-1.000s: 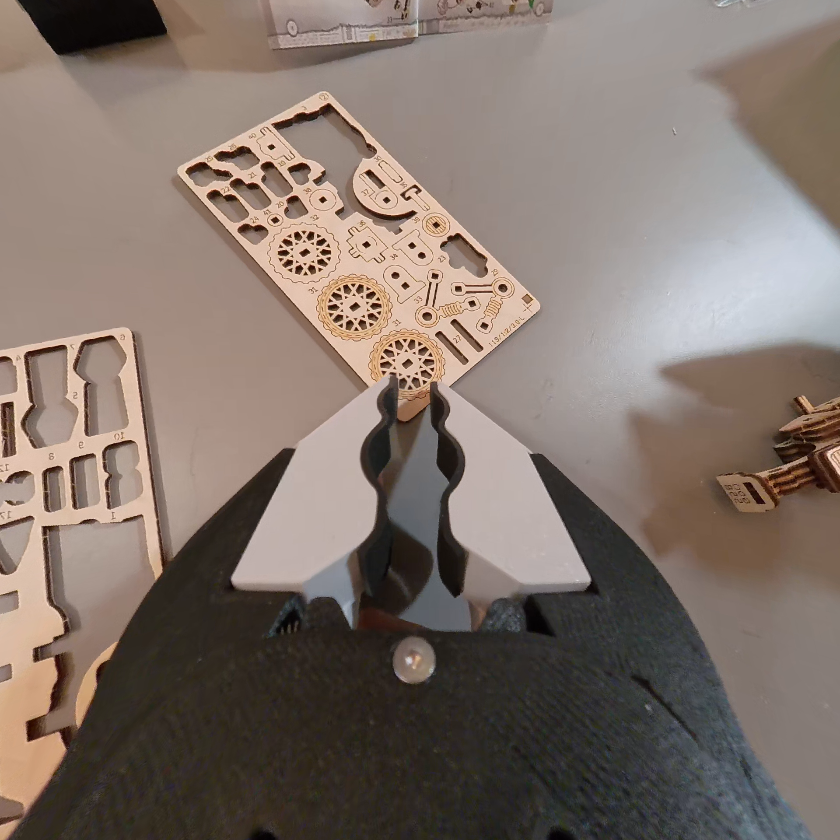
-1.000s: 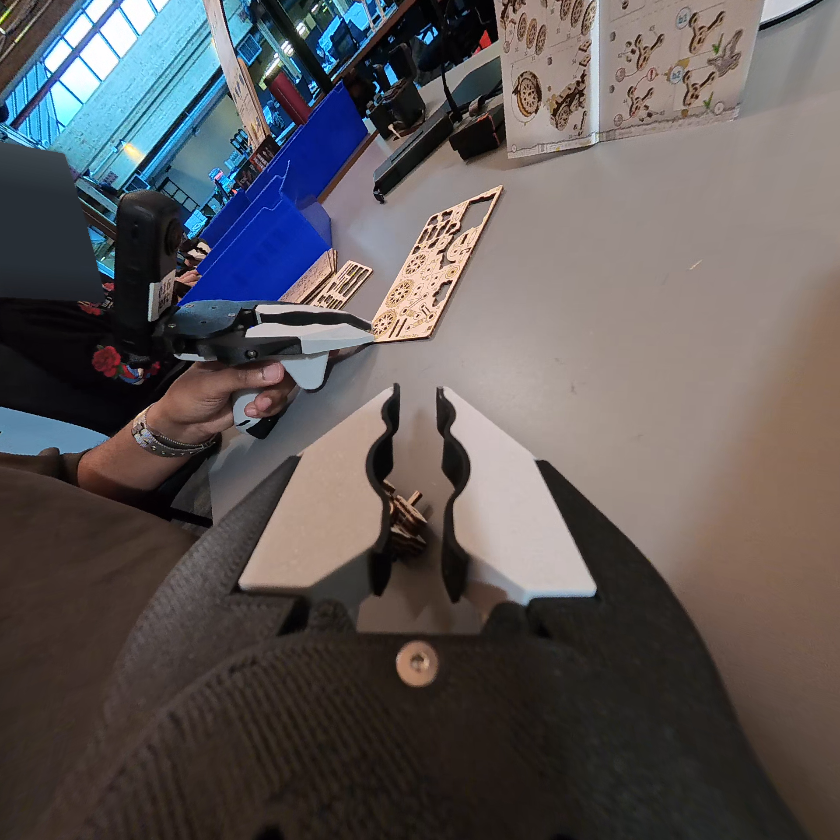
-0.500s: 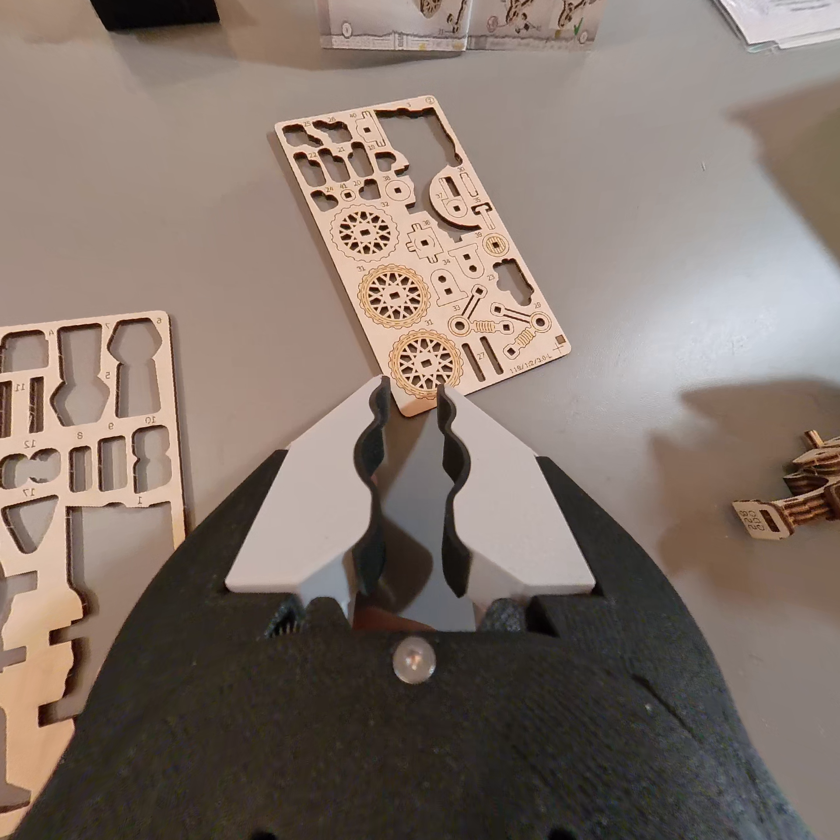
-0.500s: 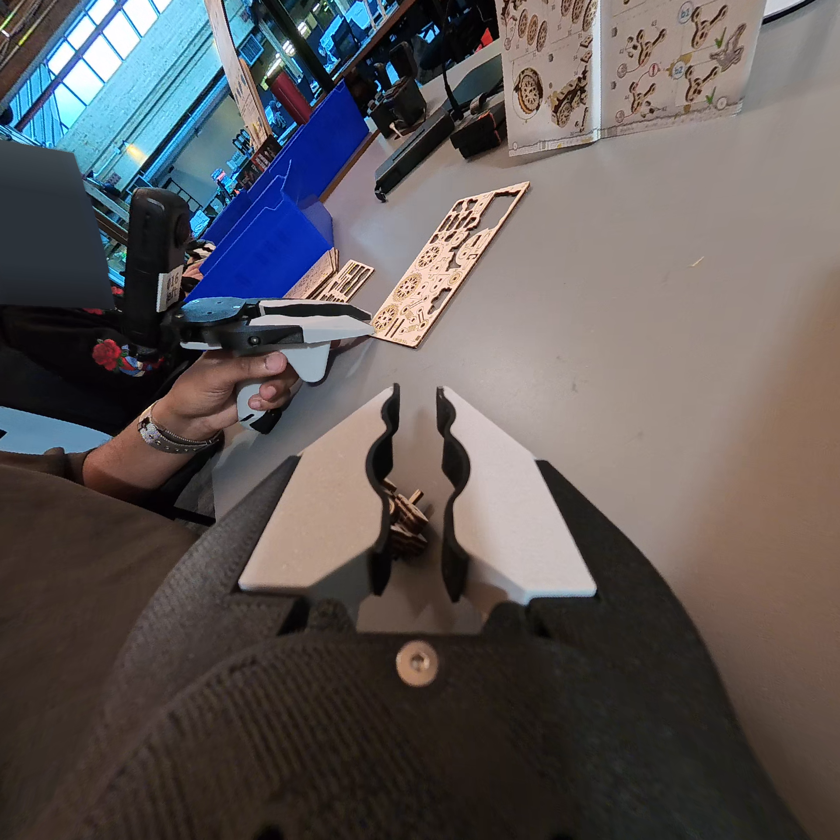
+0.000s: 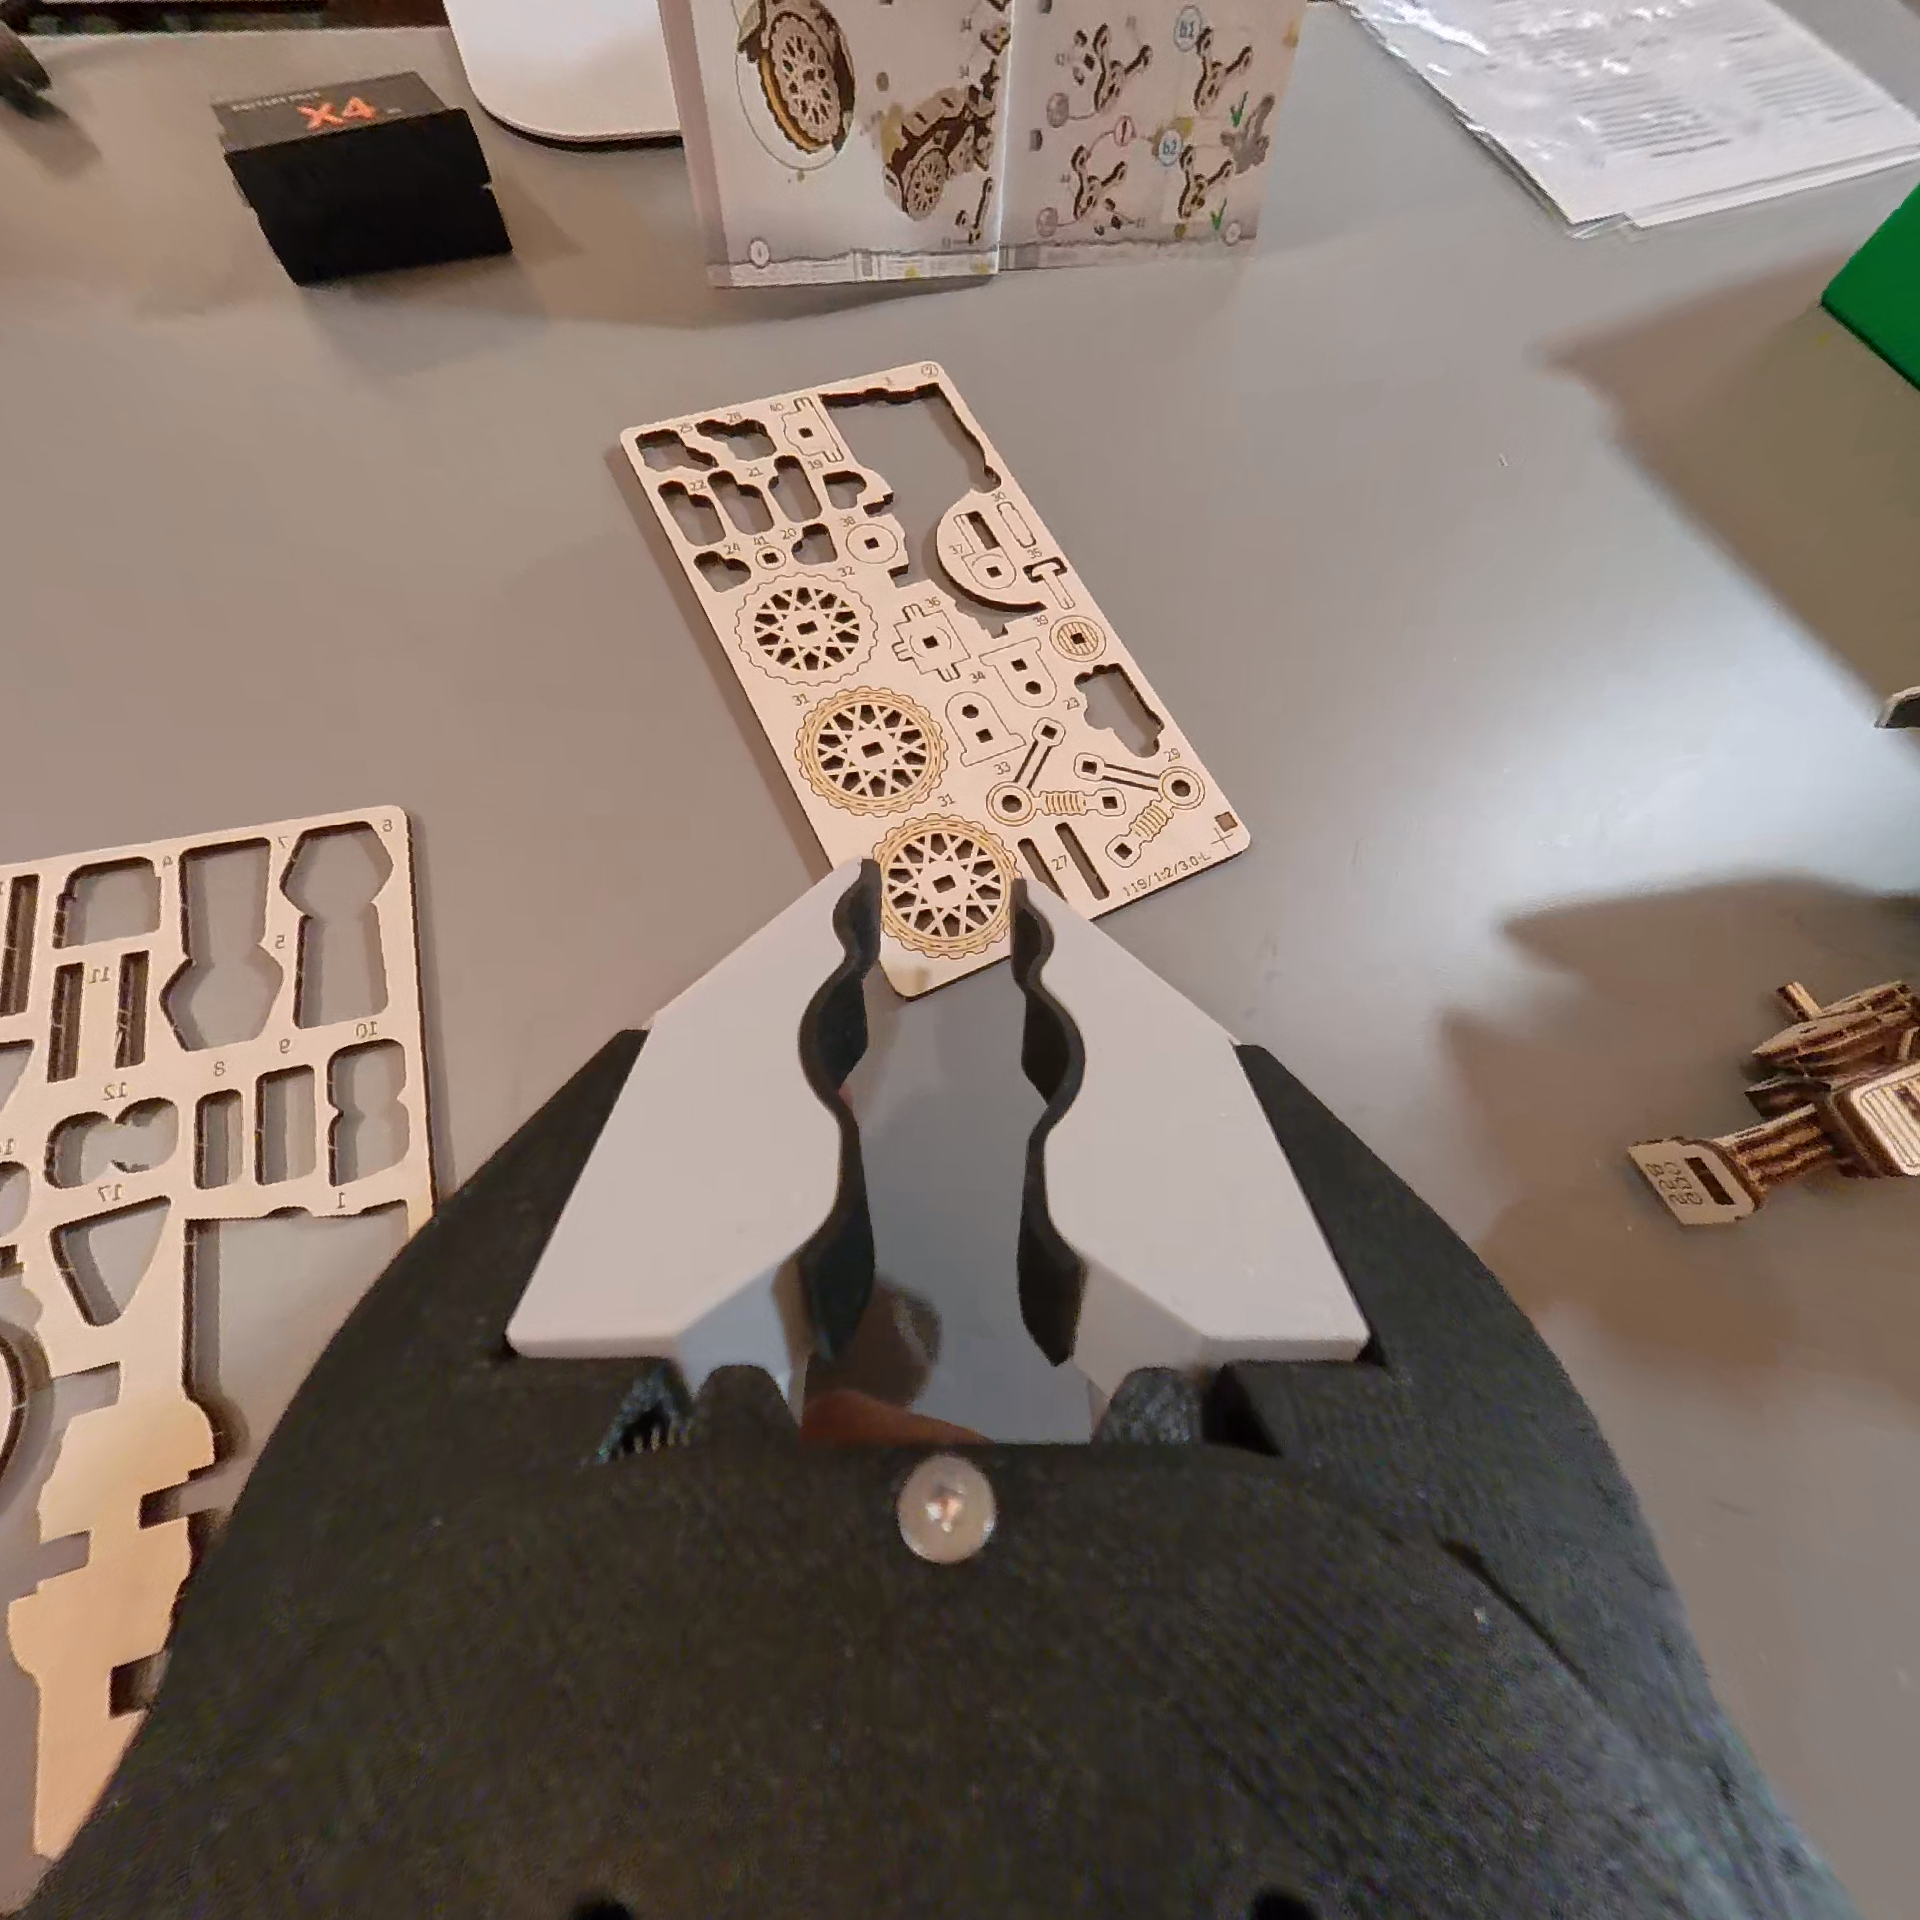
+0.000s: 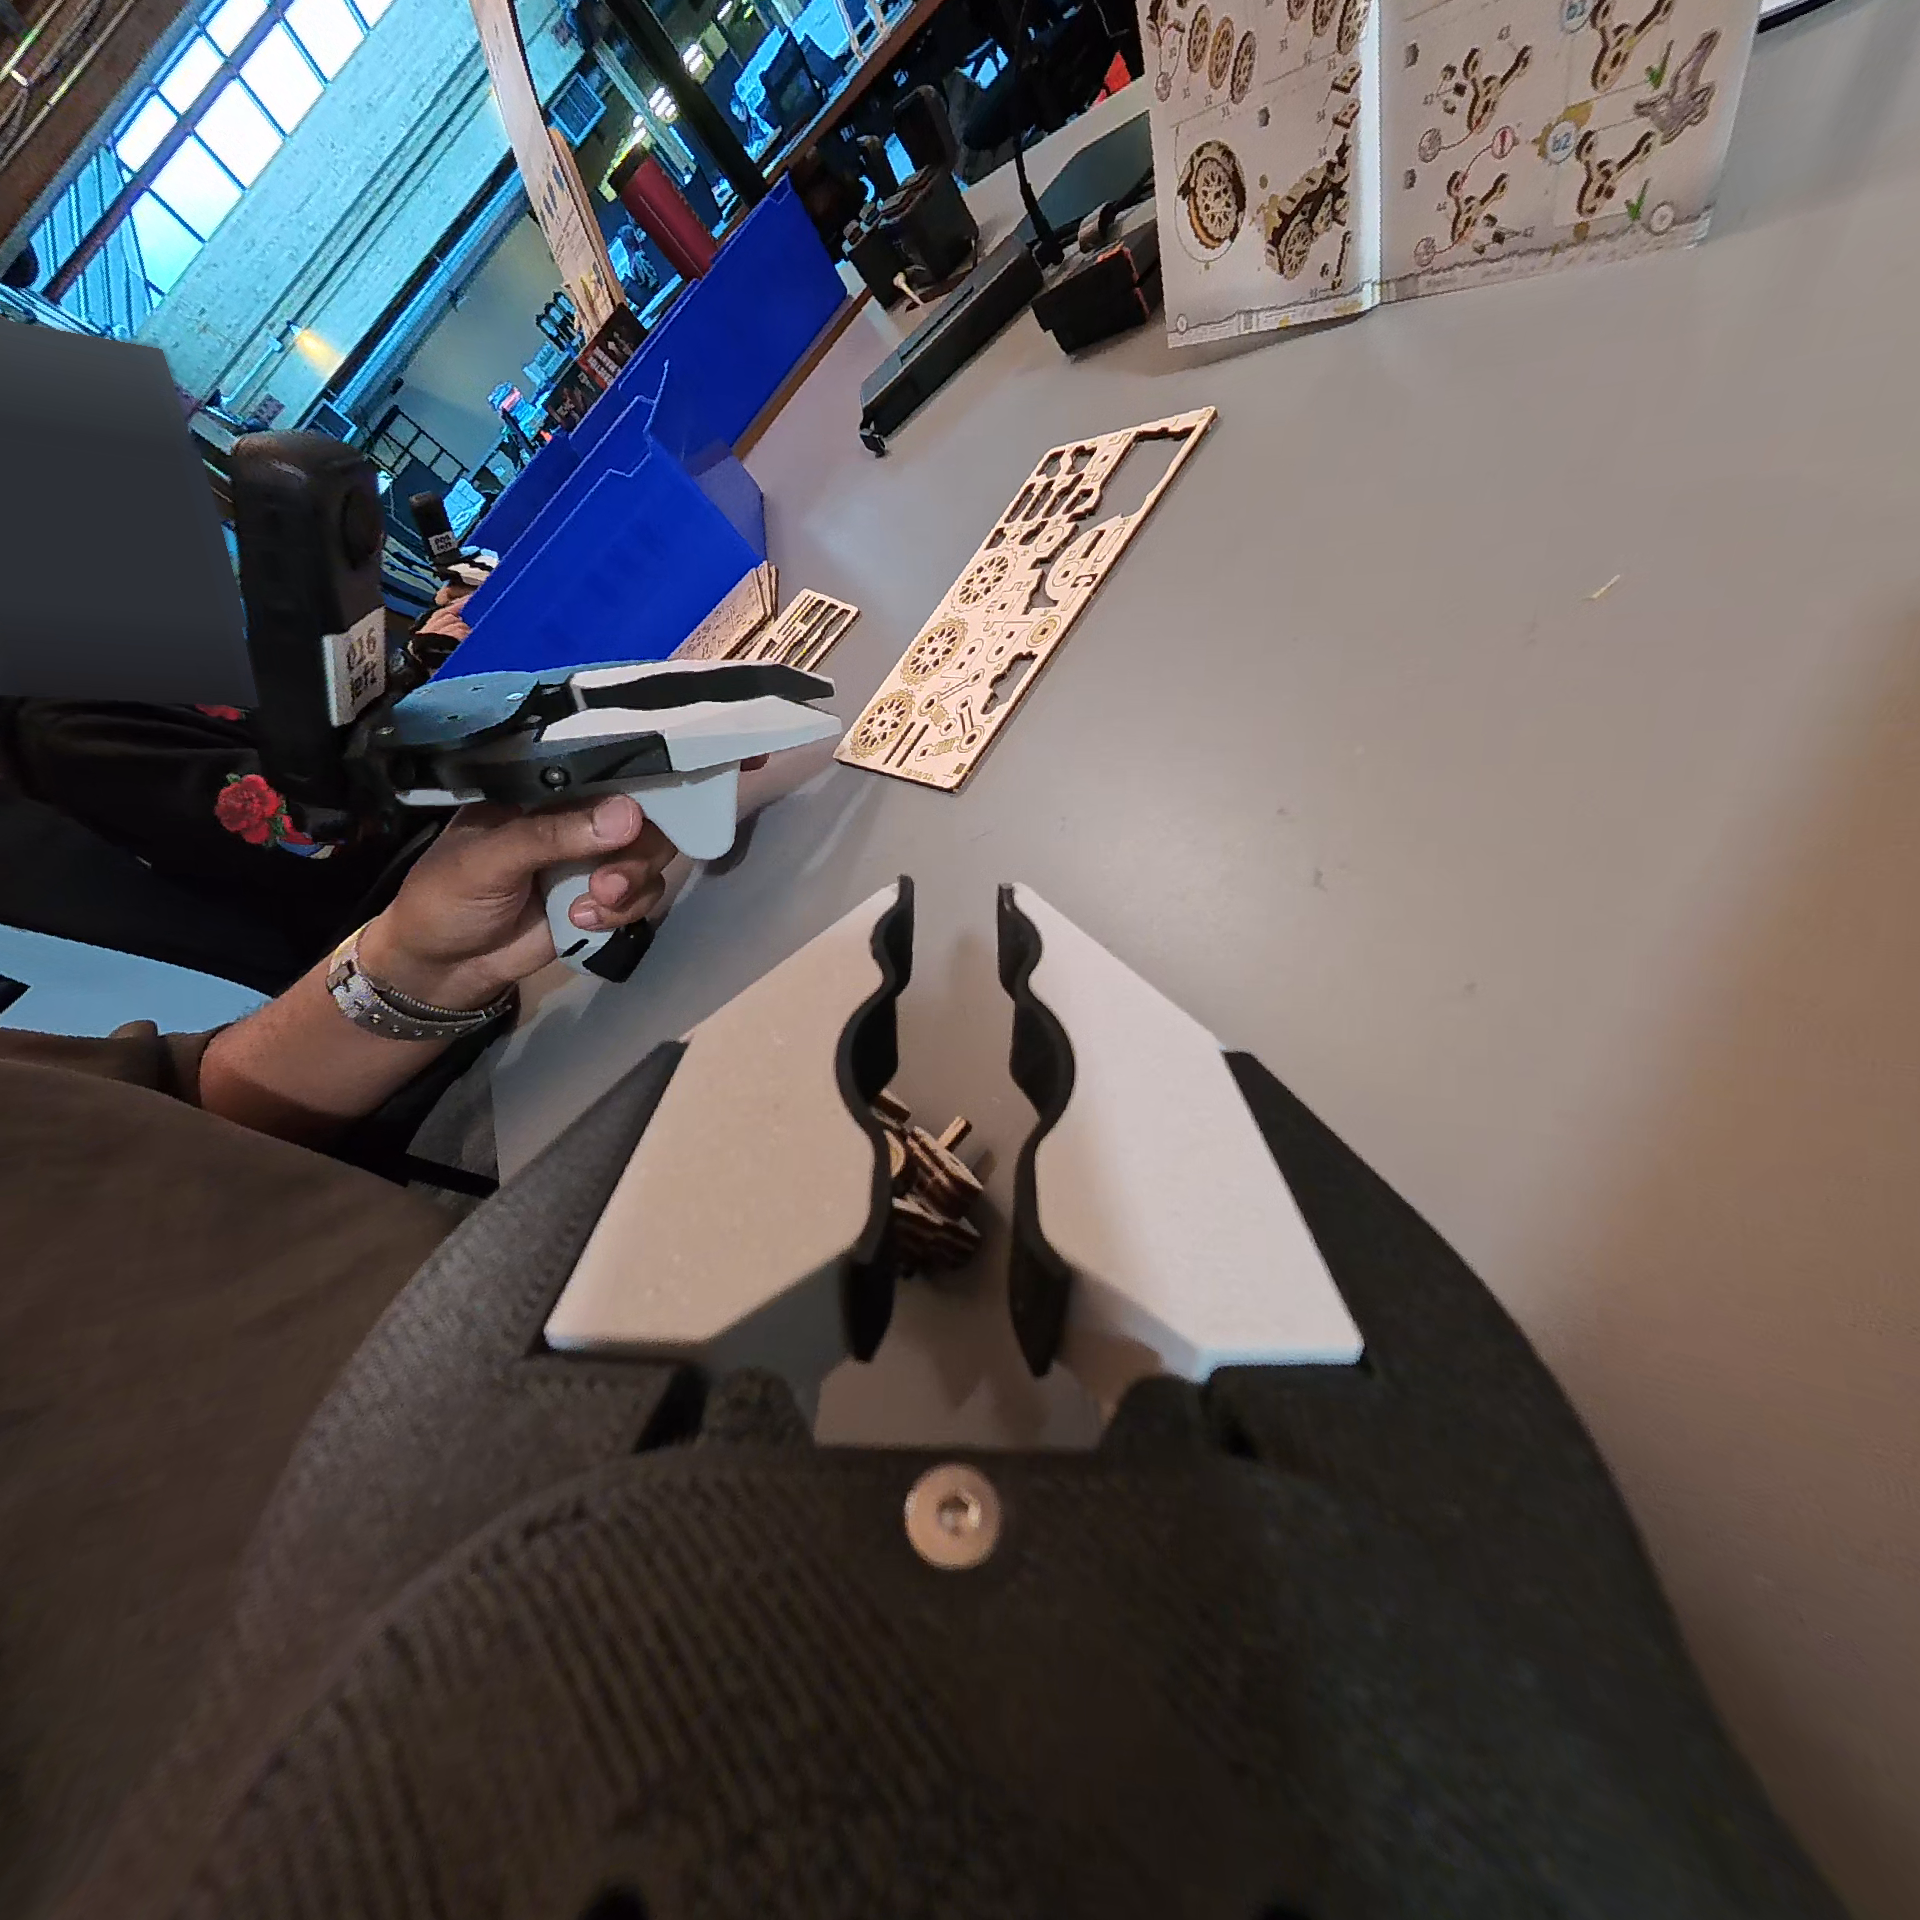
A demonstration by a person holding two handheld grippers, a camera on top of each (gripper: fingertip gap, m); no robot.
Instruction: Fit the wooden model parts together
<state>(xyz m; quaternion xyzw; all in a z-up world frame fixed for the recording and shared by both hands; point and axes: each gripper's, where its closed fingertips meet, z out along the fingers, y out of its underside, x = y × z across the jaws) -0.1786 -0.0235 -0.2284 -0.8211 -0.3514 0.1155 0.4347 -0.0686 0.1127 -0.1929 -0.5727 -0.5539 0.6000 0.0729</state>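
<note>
A flat wooden parts sheet with three spoked wheels [image 5: 914,644] lies on the grey table; it also shows in the right wrist view [image 6: 1029,592]. My left gripper [image 5: 943,891] is open and empty, with its tips over the sheet's near end around the nearest wheel [image 5: 943,896]. A person's hand holds it above the table [image 6: 821,707]. A partly built wooden model [image 5: 1818,1122] lies at the right. My right gripper [image 6: 954,899] hovers over that model [image 6: 930,1184], which shows through the gap between its open jaws, not gripped.
A second, mostly emptied wooden sheet [image 5: 208,1039] lies at the left. An instruction booklet [image 5: 987,135] stands at the back, with a black box [image 5: 353,177] to its left, loose papers [image 5: 1662,104] and a green object [image 5: 1881,270] to its right. Blue dividers [image 6: 665,488] stand beyond the sheets. My right fingertips sit around 20 cm from my left ones.
My left gripper has turned and lifted, and its jaws have opened wider, so the sheet's near wheel now sits between the tips. The right gripper has hardly moved.
</note>
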